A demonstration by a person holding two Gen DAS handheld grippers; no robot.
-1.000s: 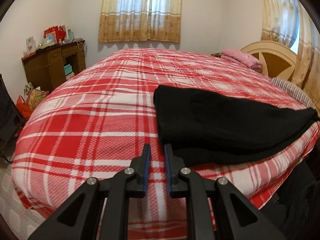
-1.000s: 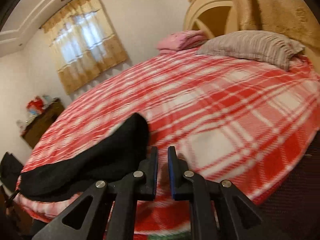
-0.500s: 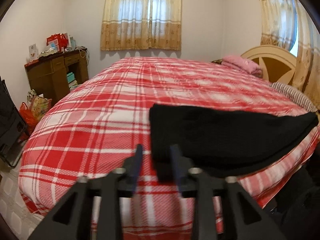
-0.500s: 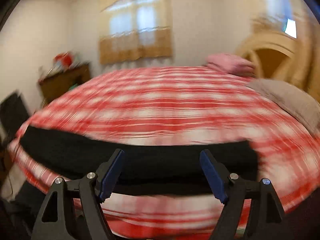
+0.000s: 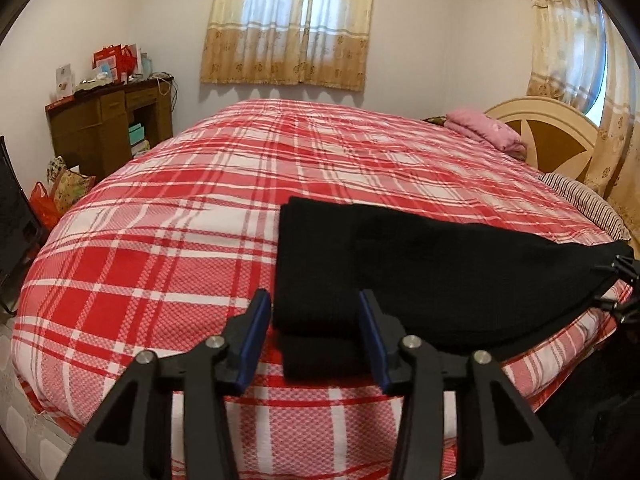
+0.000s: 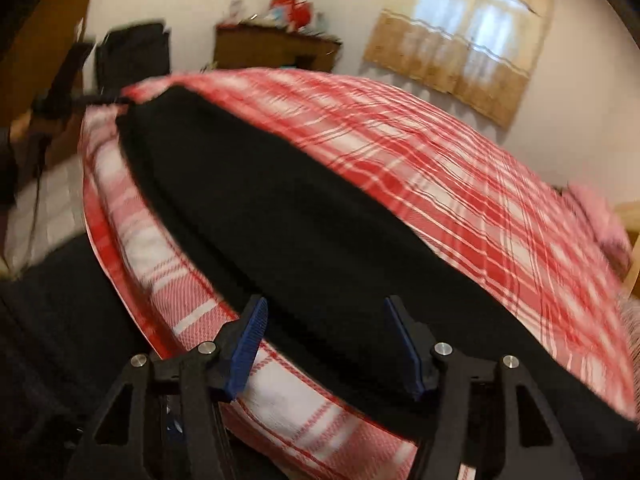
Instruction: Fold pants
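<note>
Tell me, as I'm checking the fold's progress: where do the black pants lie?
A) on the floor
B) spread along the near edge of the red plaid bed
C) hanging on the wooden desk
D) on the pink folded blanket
B: the black pants lie flat on the red plaid bedspread, along its near edge.

**Around your bed**

You have a red and white plaid bedspread (image 5: 192, 240) covering the whole bed. Behind the bed's far edge, beige patterned curtains (image 5: 292, 24) hang over a bright window. To the bed's left stands a brown wooden desk (image 5: 108, 120), its top crowded with red bags and boxes (image 5: 116, 60). On the floor between desk and bed sit colourful bags (image 5: 60, 196). At the bed's right end you see folded pink bedding (image 5: 484, 128), a striped pillow (image 5: 580, 200) and a cream rounded headboard (image 5: 548, 132).
</note>
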